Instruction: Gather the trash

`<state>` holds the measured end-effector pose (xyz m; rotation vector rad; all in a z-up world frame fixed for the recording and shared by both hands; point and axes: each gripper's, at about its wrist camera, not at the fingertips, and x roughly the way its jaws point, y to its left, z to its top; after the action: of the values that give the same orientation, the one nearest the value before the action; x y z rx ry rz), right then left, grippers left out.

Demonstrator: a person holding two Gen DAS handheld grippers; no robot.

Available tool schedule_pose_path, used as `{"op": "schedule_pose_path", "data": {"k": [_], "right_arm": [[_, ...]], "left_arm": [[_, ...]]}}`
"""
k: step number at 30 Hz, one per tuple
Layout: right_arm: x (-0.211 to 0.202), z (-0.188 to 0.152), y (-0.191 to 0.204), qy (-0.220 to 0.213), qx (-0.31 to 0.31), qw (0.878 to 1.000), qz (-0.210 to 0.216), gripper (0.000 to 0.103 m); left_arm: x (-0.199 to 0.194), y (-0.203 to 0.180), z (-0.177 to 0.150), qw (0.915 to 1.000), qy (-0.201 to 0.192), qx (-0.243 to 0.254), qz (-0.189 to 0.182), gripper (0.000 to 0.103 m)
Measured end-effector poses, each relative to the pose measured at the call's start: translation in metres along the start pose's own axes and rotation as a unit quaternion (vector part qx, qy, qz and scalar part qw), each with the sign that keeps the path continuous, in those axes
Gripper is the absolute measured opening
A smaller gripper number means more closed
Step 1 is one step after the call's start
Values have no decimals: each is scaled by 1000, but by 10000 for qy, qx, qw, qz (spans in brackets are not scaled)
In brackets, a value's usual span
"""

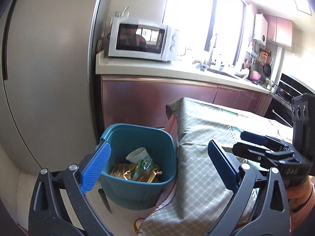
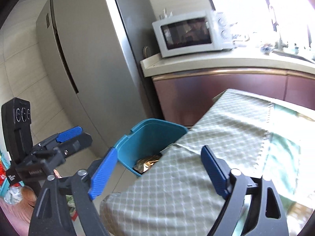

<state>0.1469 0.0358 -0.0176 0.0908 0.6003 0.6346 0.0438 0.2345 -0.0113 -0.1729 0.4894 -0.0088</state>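
Observation:
A teal trash bin point(image 1: 118, 137) stands on the floor beside the table corner. Inside it lie a white paper cup point(image 1: 137, 154), a gold foil wrapper point(image 1: 120, 172) and a green-white wrapper point(image 1: 143, 167). My left gripper point(image 1: 159, 167) is open and empty, held above the bin. The bin also shows in the right wrist view point(image 2: 149, 135), partly hidden by the tablecloth. My right gripper point(image 2: 157, 171) is open and empty over the table edge. Each gripper appears in the other's view: the right gripper point(image 1: 256, 143) at the right, the left gripper point(image 2: 69, 135) at the left.
A table with a green checked cloth point(image 1: 198, 137) stands to the right of the bin. A grey fridge point(image 1: 49, 68) stands to the left. Behind is a counter point(image 1: 157, 68) with a white microwave point(image 1: 141, 39) over maroon cabinets. Colourful items point(image 2: 6, 179) lie at the far left.

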Motion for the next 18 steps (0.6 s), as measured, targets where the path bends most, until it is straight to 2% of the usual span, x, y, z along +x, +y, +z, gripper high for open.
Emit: {"op": "schedule_pose_path", "data": {"k": [4,7,10,18], "right_arm": [[-32,-11,-7,-352,-25,9986,-384,92],[-56,-21,-12,-650,-33,9953,-714,95],[-78,-31,-15,-927,-87,9903,-1028,96],[-132,-53,-31,-1464,-29,9727,-1803,96]], "left_arm": [[-21,-19,-2,9992,-394,74,68,97],[-30,-33,-6,9987,-499,92,102,97],[-35,-45,-9,9986,-533,43,35,97],[-56,-85,-15,9948,-962,319,69,97]]}}
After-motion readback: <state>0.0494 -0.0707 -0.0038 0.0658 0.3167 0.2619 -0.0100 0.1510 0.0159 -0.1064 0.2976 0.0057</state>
